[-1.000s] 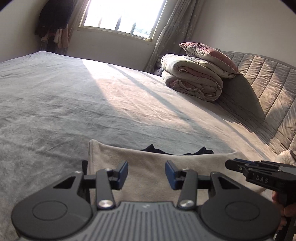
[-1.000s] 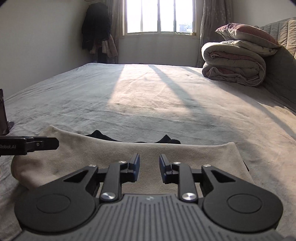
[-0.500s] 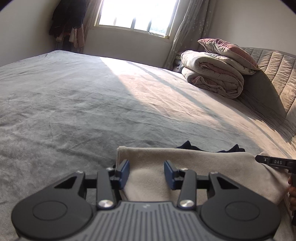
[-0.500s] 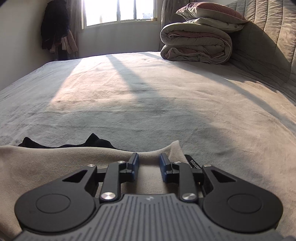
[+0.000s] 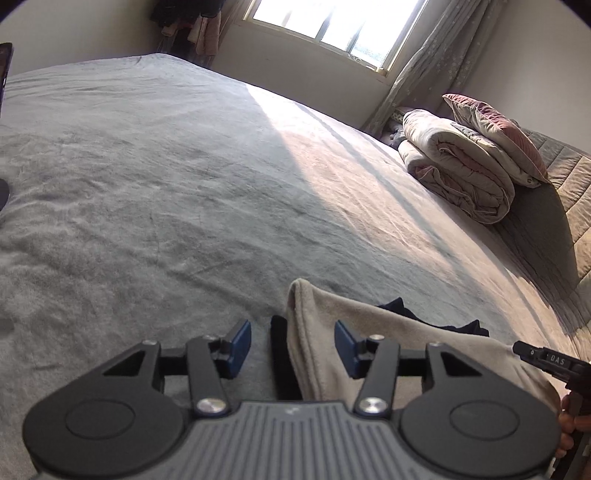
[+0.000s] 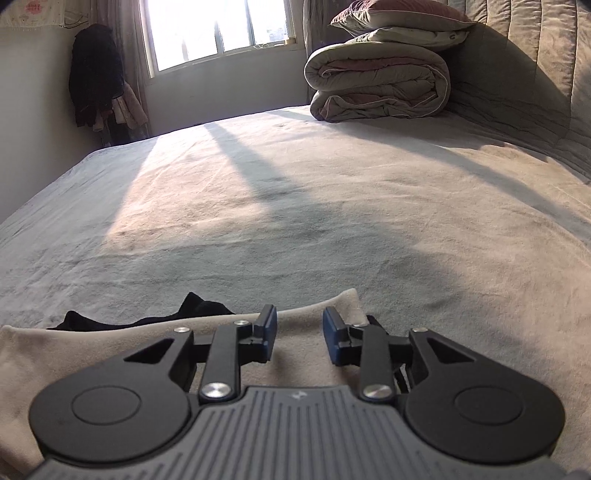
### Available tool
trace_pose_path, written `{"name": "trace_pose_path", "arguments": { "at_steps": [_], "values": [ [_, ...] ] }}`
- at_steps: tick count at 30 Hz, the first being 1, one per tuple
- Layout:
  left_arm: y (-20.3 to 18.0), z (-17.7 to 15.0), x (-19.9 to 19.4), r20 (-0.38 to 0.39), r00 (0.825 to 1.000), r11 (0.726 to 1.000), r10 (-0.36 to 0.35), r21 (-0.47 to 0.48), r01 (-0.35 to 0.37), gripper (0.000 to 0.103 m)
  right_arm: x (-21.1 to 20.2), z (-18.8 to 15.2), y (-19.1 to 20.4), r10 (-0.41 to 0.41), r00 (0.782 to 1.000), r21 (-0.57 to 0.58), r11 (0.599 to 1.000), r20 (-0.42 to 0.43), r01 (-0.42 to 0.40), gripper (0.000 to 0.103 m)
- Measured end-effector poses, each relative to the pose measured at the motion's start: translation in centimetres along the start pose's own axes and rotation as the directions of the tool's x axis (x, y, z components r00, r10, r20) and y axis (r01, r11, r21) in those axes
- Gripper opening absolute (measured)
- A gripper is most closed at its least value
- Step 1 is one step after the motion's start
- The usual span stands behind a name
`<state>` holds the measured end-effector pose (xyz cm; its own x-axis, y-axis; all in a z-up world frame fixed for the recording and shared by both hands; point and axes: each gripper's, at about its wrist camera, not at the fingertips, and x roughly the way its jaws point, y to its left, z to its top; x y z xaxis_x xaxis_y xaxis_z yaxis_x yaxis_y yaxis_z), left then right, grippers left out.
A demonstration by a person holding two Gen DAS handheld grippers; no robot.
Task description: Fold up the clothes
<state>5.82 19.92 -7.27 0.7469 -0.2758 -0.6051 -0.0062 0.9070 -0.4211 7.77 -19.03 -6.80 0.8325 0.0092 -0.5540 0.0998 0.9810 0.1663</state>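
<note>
Beige garment (image 5: 399, 343) flat on grey bed (image 5: 166, 192), left tool (image 5: 292, 345) spread astride its left edge, jaws just widening, right tool (image 6: 300, 332) spread above its right corner, jaws just widening.

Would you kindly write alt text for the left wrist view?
The open left gripper straddles the left edge of a beige garment lying on a grey bed. A dark garment peeks out behind it, and a folded quilt sits by the sunlit window.
</note>
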Motion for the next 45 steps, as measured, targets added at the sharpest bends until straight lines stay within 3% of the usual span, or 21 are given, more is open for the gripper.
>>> {"name": "trace_pose_path", "arguments": {
  "at_steps": [4,8,11,16,17,21,24,25,28,32,34,36,40,43,45],
  "values": [
    [2.3,0.1,-0.9,-0.129,0.988,0.987,-0.090,-0.142,0.072,0.056,-1.4,0.4,1.5,0.127,0.992,0.025,0.992,-0.025,-0.126,0.033],
    [3.8,-0.7,-0.1,-0.234,0.949,0.952,-0.210,-0.270,0.144,0.062,-2.4,0.2,3.1,0.283,0.955,0.099,0.956,-0.083,-0.275,0.033],
    [3.3,-1.3,1.3,-0.240,0.938,0.942,-0.250,-0.285,0.178,0.068,-2.4,-0.2,4.5,0.375,0.916,0.136,0.924,-0.143,-0.357,0.033],
    [2.5,-1.5,2.6,-0.219,0.931,0.925,-0.294,-0.309,0.219,0.073,-1.8,-0.9,5.4,0.422,0.888,0.196,0.901,-0.184,-0.388,0.027],
    [2.3,-1.5,2.8,-0.216,0.930,0.925,-0.296,-0.309,0.223,0.070,-1.6,-1.0,5.4,0.424,0.886,0.206,0.899,-0.188,-0.386,0.026],
    [1.8,-1.7,3.2,-0.216,0.942,0.940,-0.256,-0.284,0.190,0.033,-1.0,-1.1,5.5,0.416,0.890,0.221,0.900,-0.186,-0.375,0.024],
    [1.7,-1.6,3.2,-0.206,0.945,0.938,-0.255,-0.289,0.190,0.022,-0.2,-1.1,5.7,0.410,0.893,0.221,0.903,-0.187,-0.368,0.022],
    [1.6,-1.5,3.0,-0.198,0.946,0.937,-0.258,-0.290,0.195,0.021,0.2,-1.2,5.9,0.397,0.895,0.213,0.910,-0.201,-0.356,0.021],
    [0.6,-0.8,2.1,-0.166,0.948,0.933,-0.273,-0.288,0.218,0.019,1.8,-2.1,5.9,0.370,0.898,0.191,0.925,-0.239,-0.330,0.002],
    [-2.2,0.4,0.7,-0.114,0.942,0.923,-0.315,-0.269,0.275,0.019,1.9,-1.7,5.1,0.397,0.883,0.235,0.909,-0.249,-0.343,0.001],
    [-4.1,1.0,0.2,-0.089,0.934,0.914,-0.346,-0.254,0.315,0.019,1.7,-1.4,4.7,0.418,0.874,0.257,0.898,-0.247,-0.357,0.003],
    [-5.7,1.2,0.1,-0.075,0.923,0.904,-0.377,-0.249,0.349,0.019,1.4,-1.1,4.3,0.451,0.859,0.292,0.878,-0.242,-0.379,0.019],
    [-8.8,0.8,1.2,-0.077,0.900,0.881,-0.429,-0.254,0.398,0.019,0.4,-0.2,2.8,0.486,0.846,0.358,0.847,-0.218,-0.394,0.020],
    [-11.0,0.0,2.7,-0.089,0.887,0.870,-0.453,-0.260,0.419,0.019,-0.2,0.3,0.7,0.519,0.836,0.457,0.796,-0.177,-0.397,0.025],
    [-12.4,-0.8,4.0,-0.107,0.876,0.863,-0.470,-0.266,0.431,0.019,-0.7,0.7,-0.9,0.538,0.830,0.521,0.755,-0.146,-0.398,0.037]
  ]
}}
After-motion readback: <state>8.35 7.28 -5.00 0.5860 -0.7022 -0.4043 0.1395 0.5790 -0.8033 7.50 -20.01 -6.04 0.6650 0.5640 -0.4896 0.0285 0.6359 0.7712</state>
